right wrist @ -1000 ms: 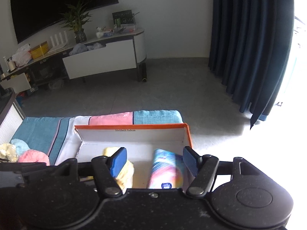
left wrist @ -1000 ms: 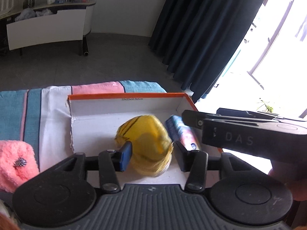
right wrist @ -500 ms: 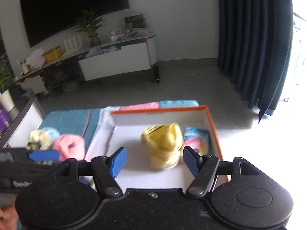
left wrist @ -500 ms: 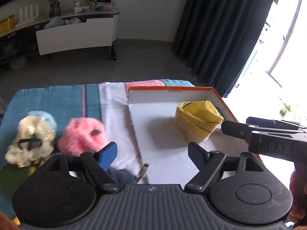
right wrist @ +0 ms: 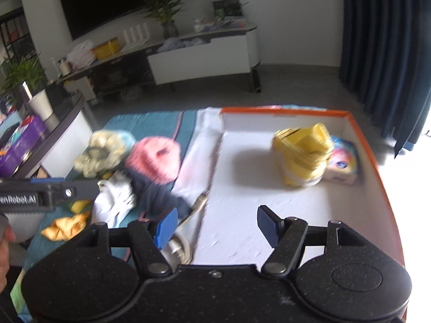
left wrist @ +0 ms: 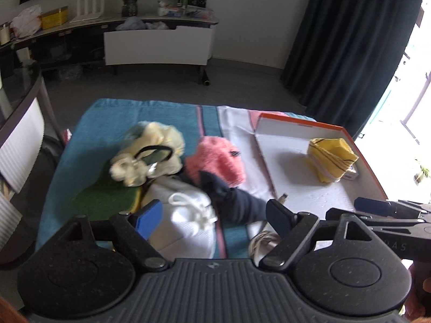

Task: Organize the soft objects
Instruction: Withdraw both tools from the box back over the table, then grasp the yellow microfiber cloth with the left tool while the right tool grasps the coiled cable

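The left claw [left wrist: 212, 215] hangs wide and empty over the heap of soft things on the table's striped cloth [left wrist: 113, 118]; the white drawstring pouch [left wrist: 188, 215] lies right between its fingers. The right claw [right wrist: 214, 224], also wide and empty, sits over the orange-rimmed box [right wrist: 371, 158], farther from the heap.
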A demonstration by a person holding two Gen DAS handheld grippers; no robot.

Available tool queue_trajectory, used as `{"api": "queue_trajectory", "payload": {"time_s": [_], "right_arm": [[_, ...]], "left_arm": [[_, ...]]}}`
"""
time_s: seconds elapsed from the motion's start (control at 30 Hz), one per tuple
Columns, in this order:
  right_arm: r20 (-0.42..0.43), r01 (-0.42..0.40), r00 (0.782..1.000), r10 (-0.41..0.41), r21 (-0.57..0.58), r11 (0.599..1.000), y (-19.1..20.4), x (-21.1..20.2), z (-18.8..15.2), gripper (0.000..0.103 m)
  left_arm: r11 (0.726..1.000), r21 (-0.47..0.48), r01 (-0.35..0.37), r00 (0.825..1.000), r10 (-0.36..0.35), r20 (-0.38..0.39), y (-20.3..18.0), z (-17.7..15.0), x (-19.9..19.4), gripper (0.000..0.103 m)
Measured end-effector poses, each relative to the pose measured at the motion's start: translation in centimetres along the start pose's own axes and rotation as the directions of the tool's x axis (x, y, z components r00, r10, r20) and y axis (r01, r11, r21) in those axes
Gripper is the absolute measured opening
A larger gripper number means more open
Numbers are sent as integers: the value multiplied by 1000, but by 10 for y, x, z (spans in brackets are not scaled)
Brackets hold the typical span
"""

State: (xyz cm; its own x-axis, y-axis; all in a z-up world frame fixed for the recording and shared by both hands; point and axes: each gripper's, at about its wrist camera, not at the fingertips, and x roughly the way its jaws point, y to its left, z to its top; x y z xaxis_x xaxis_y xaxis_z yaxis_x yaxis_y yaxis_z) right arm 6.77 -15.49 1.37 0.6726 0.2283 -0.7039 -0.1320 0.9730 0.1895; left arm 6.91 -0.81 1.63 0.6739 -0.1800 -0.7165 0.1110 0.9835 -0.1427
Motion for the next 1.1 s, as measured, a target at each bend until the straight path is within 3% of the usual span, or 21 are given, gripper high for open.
{"api": "queue_trajectory", "payload": {"time_s": [0.4,0.63,0.73,0.83,0.9,0.93,0.97,1.03,1.1], "right_arm": [[-129,-70,990,58,-87,994,57,30,-42,80],[-160,-35,987,15,-119,992,66,47,-48,82],[-162,-19,987,-6,-155,988,72,50,-51,59],[-152,-21,988,-4,-162,987,73,49,-52,57],[-143,-25,990,2,-158,987,72,47,-52,52],[-135,-19,991,-3,-159,987,72,45,-52,38],[-128,-3,992,-17,-162,987,73,44,-51,12],[-125,-19,992,0,-151,988,71,41,-48,11],[-125,-31,992,12,-147,989,70,39,-46,8]], "left_arm": [[991,-59,-124,992,121,-43,77,-43,-14,86],[989,-27,-149,986,146,-82,90,-62,6,87],[989,-11,-148,985,147,-93,92,-65,17,86],[988,3,-151,984,151,-97,92,-66,26,84],[986,31,-166,983,168,-76,89,-65,29,73],[983,46,-176,982,179,-66,88,-64,30,62],[984,51,-173,983,176,-56,88,-63,29,48],[989,44,-142,988,145,-56,89,-60,28,33],[991,39,-126,990,128,-54,90,-59,25,30]]}}
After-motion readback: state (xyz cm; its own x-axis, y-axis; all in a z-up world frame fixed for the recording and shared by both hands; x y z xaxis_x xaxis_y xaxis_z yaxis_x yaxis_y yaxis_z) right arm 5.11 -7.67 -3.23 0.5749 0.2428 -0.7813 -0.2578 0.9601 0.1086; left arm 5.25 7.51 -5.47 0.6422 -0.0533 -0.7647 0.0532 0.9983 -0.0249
